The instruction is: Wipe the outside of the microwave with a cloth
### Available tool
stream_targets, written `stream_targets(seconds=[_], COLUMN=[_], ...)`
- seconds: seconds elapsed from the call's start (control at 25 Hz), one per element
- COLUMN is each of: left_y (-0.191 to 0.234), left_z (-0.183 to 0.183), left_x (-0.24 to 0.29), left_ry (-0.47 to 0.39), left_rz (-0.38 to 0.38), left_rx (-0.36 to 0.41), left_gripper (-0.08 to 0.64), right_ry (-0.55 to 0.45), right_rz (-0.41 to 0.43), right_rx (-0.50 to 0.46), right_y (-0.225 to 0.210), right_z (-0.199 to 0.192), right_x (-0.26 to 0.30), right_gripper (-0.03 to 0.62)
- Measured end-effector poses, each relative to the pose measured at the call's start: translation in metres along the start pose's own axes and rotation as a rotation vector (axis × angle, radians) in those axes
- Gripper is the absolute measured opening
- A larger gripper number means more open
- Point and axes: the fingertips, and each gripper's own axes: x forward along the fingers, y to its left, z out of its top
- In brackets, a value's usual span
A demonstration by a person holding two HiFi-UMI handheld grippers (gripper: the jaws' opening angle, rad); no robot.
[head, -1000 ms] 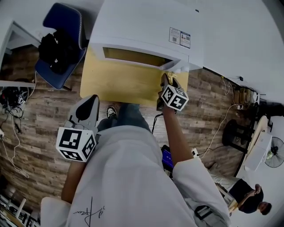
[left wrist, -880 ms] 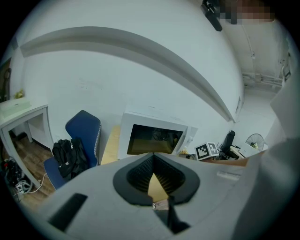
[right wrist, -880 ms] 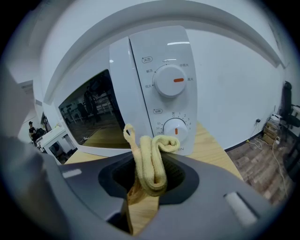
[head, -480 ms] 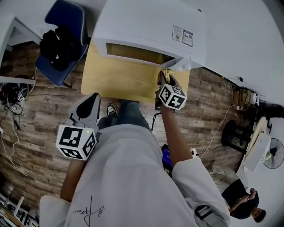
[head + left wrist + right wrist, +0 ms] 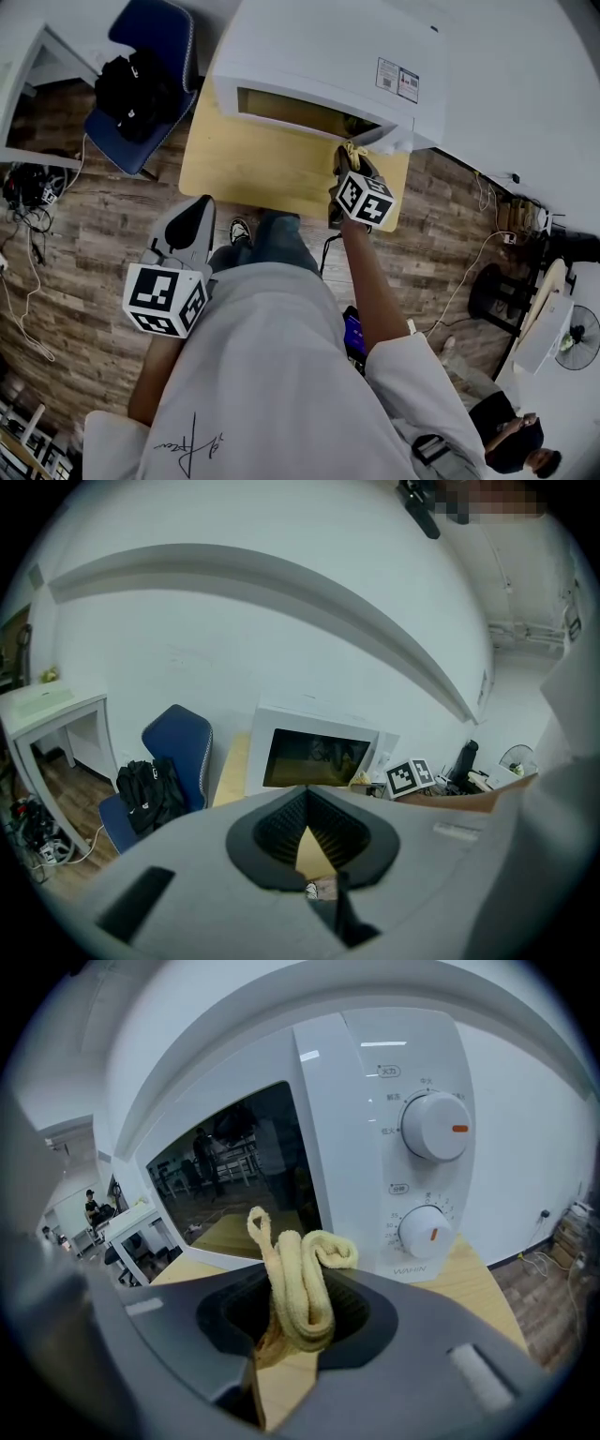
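The right gripper (image 5: 296,1321) clamps the yellow cloth (image 5: 300,1274), and the microwave (image 5: 352,1138) on the desk (image 5: 253,173) lies straight ahead, near the cloth. The left gripper (image 5: 307,803), jaws together with nothing between them, hangs well apart.

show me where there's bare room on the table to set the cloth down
Bare wood runs along the table in front of the microwave door, from the left edge to the middle. The microwave's top is bare too, apart from a label. It is crowded at the right front corner, where the right gripper holds the cloth.
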Motion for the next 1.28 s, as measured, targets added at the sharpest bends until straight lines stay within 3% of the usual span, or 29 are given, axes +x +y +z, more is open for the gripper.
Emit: stream_targets(seconds=[0.2, 0.8, 1.28], left_y=[0.002, 0.020, 0.034], left_z=[0.004, -0.010, -0.020], left_x=[-0.005, -0.033, -0.055], left_ry=[-0.025, -0.036, -0.047], left_rz=[0.020, 0.115, 0.188], left_rx=[0.004, -0.046, -0.095], left_gripper=[-0.009, -0.009, -0.009], right_ry=[0.018, 0.101, 0.136], right_rz=[0.080, 0.324, 0.433], right_rx=[-0.095, -0.169, -0.208], right_y=[0.025, 0.152, 0.221], right_z=[0.003, 0.000, -0.001], right_x=[0.015, 0.061, 0.080], right_gripper=[0.120, 0.121, 0.121])
